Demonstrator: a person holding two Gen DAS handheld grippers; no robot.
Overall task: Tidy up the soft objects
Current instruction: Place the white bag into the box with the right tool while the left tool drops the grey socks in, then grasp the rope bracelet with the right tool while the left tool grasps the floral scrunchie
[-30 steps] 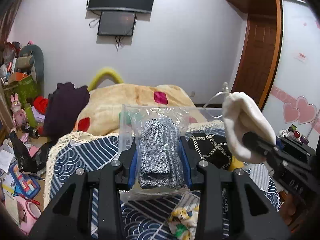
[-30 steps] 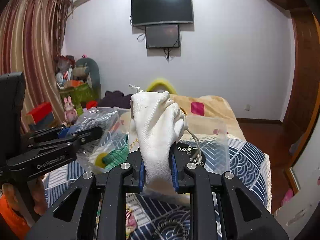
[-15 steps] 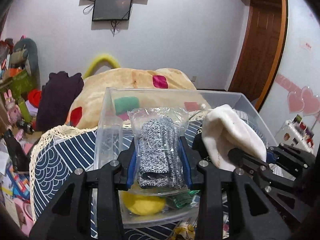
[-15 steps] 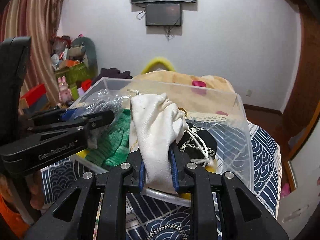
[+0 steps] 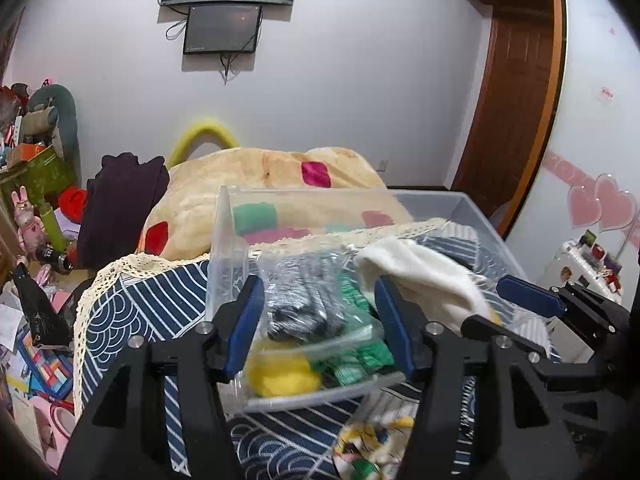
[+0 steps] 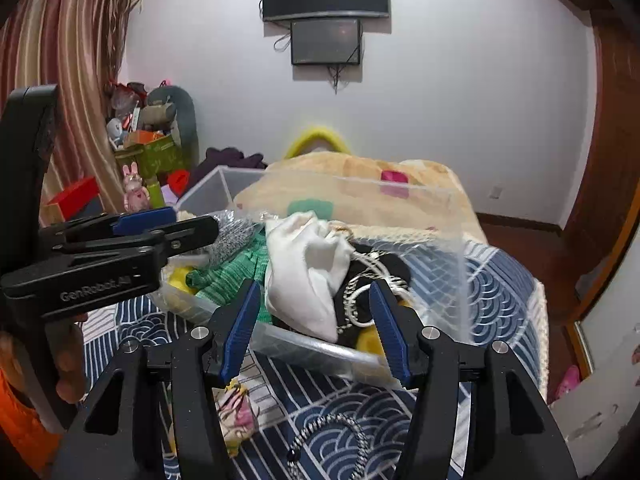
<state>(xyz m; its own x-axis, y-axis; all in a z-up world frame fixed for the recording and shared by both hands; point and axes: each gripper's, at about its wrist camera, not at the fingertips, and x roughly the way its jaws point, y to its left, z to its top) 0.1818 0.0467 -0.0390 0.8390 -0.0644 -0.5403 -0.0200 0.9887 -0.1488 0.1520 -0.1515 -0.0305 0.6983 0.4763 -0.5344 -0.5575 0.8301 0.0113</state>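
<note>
Both the left gripper [image 5: 320, 320] and right gripper [image 6: 316, 320] gape, released. The bagged grey knit [image 5: 304, 304] and white pouch [image 6: 308, 264] lie in the clear bin [image 5: 224, 240]

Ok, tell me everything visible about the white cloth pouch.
The white cloth pouch is a soft, off-white drawstring bag, crumpled and slumped, lying in the clear plastic bin on the bed. It leans on the green knit item and overlaps a black piece with silvery chain. Its cord loops out beside it. The right gripper is open around it, with a gap showing on each side of the pouch.
</note>
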